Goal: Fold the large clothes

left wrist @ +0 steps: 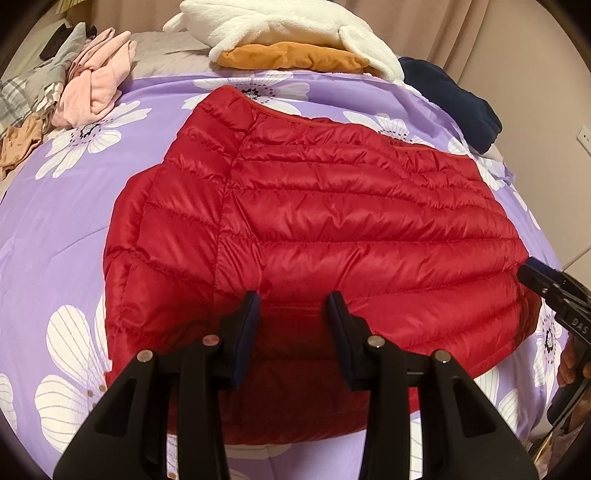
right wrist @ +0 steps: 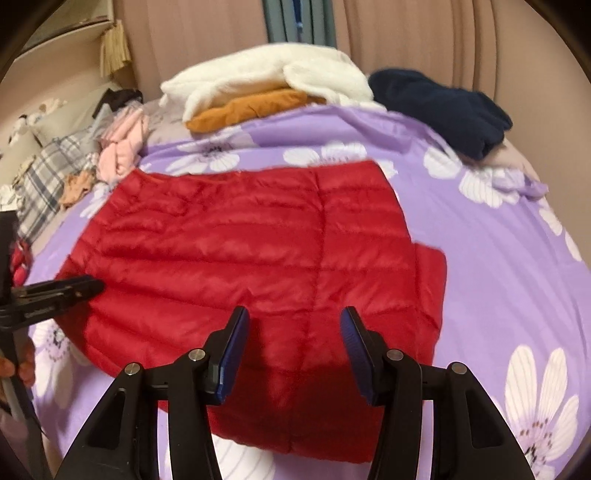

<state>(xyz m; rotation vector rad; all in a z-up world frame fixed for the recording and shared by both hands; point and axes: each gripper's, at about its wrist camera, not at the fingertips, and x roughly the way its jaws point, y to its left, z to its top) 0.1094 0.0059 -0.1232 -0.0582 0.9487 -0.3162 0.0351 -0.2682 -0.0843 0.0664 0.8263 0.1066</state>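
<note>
The red puffer jacket (left wrist: 332, 221) is spread on the bed with its long axis left-right, its near hem just beyond the spread, empty left tongs (left wrist: 293, 299) and right tongs (right wrist: 293, 315).

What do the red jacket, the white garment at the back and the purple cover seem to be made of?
Red jacket: probably thin nylon or polyester shell with puffy filling; it shines, and stitched rows bulge between seams.
White garment: looks like fleece or plush; the surface is fuzzy and matte.
Purple cover: smooth woven fabric, maybe cotton or polyester, with printed white flowers and a slight sheen.
</note>
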